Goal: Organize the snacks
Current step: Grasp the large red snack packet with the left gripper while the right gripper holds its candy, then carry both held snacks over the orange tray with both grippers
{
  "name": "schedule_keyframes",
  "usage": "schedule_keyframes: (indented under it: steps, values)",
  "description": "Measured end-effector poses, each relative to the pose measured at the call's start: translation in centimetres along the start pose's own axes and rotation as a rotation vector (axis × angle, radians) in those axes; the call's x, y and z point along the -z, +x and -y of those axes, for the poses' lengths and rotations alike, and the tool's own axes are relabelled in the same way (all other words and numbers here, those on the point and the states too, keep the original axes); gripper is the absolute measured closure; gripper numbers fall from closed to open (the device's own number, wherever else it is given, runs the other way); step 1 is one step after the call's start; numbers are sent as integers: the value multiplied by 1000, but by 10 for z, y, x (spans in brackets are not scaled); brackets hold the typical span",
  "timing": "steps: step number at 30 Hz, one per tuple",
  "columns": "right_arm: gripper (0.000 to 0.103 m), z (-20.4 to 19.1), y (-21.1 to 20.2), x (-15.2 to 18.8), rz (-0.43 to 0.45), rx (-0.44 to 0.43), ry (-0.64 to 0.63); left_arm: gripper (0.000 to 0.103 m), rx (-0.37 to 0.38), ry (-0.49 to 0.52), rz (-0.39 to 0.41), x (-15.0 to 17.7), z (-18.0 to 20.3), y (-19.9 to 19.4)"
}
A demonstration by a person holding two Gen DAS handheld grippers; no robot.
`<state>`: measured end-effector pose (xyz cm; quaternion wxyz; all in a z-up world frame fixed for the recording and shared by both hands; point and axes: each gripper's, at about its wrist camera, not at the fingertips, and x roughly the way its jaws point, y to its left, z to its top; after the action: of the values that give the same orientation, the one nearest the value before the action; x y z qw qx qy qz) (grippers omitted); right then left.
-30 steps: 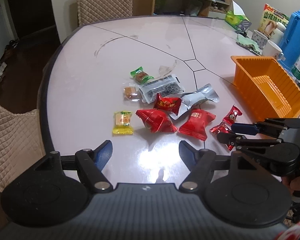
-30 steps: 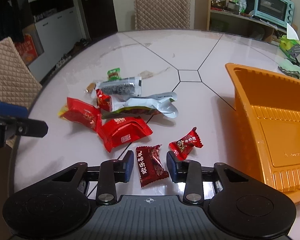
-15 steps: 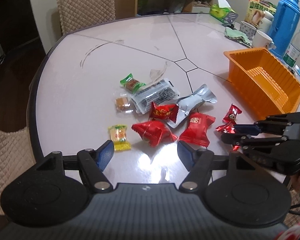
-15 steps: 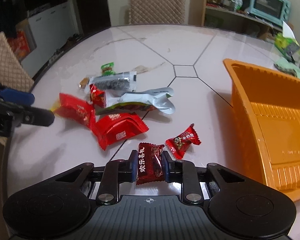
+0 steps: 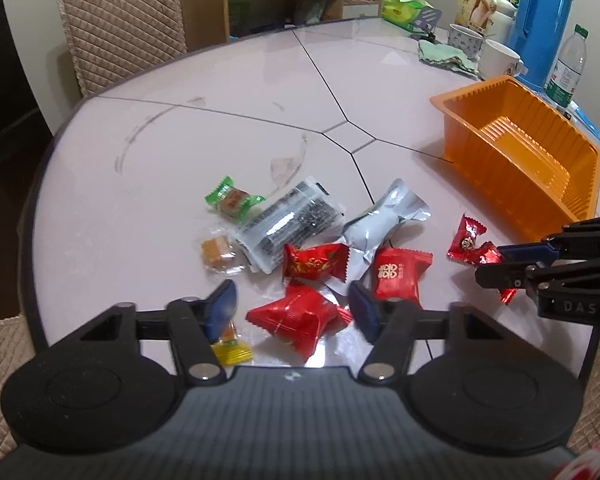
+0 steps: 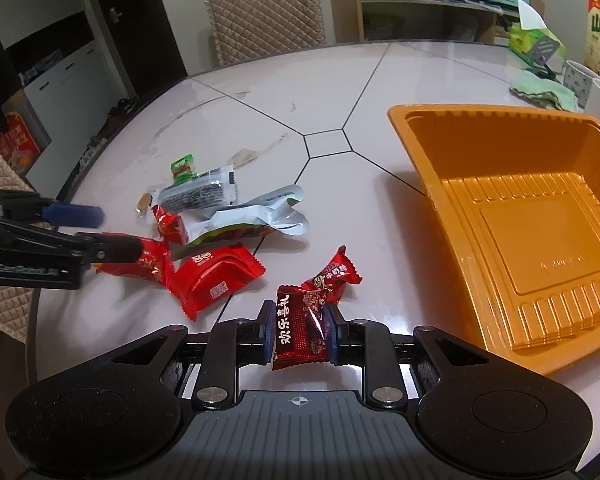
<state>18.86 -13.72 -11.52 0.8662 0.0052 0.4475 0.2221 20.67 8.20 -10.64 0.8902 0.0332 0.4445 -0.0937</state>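
The right gripper pinches a dark red candy just above the table, the left gripper seemingly spread around a red packet, the orange tray beyond.

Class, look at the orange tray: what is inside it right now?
The orange tray holds no snacks: only its bare ribbed floor shows. The right gripper grips a dark red candy outside it. The near wall's inner face is hidden.
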Motion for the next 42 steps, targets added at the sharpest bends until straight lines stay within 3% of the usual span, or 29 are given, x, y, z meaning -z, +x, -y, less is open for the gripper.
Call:
schedule_keyframes:
  steps: [2,15,25,29,37,42]
  values:
    - [78,1,-2,0,0,1,7,61,10,1,-10,1,0,3]
    - [78,0,0,1,-11,-14,38,62,47,-45,-60,31,-2,-13]
    - [78,-1,-4,0,-5,9,56,59,42,41,-57,13,7,0]
    - [78,-1,-8,1,-2,24,71,74,57,44,-90,10,6,9]
    - [78,-3,-18,2,21,32,91,78,52,26,-99,21,3,6]
    - [78,-7,-23,1,30,14,88,79,35,-14,-65,26,3,-8]
